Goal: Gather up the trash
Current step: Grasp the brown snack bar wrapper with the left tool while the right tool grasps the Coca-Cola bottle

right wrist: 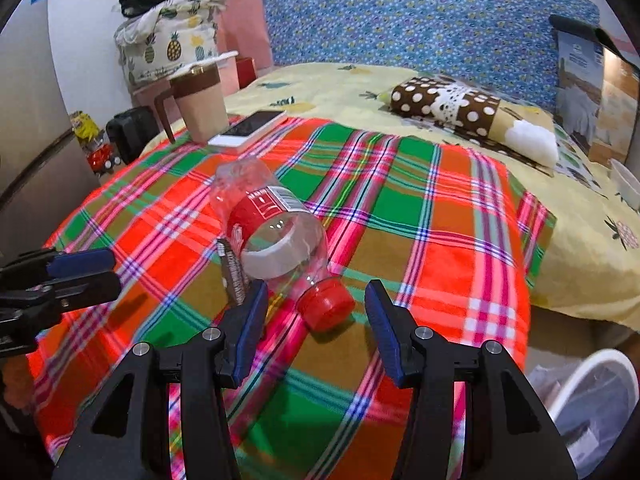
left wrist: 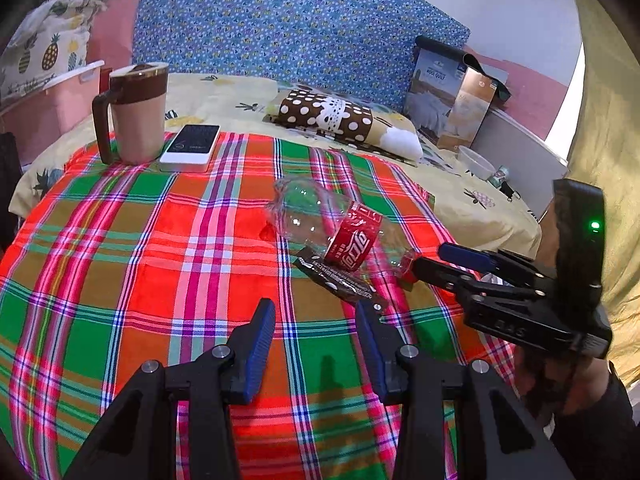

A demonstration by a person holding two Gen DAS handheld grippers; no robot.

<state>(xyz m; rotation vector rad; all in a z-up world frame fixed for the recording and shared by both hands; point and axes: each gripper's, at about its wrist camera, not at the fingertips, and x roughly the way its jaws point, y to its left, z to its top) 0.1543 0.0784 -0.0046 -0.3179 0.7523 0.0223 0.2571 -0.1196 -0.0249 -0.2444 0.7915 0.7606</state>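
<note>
An empty clear plastic bottle (left wrist: 320, 220) with a red label and red cap lies on its side on the plaid cloth (left wrist: 160, 240). It also shows in the right wrist view (right wrist: 276, 236), its cap (right wrist: 326, 306) lying between my right gripper's open fingers. A dark snack wrapper (left wrist: 340, 280) lies beside the bottle; in the right wrist view the wrapper (right wrist: 232, 272) lies left of it. My left gripper (left wrist: 316, 324) is open and empty, just short of the wrapper. My right gripper (right wrist: 316, 300) is open around the cap; in the left wrist view the right gripper (left wrist: 430, 258) reaches in from the right.
A beige mug with a brown handle (left wrist: 132, 116) and a white phone (left wrist: 192, 146) stand at the cloth's far left. A polka-dot pillow (left wrist: 340, 120) and a boxed quilt (left wrist: 452, 100) lie on the bed behind. A white bin (right wrist: 592, 400) stands on the floor at right.
</note>
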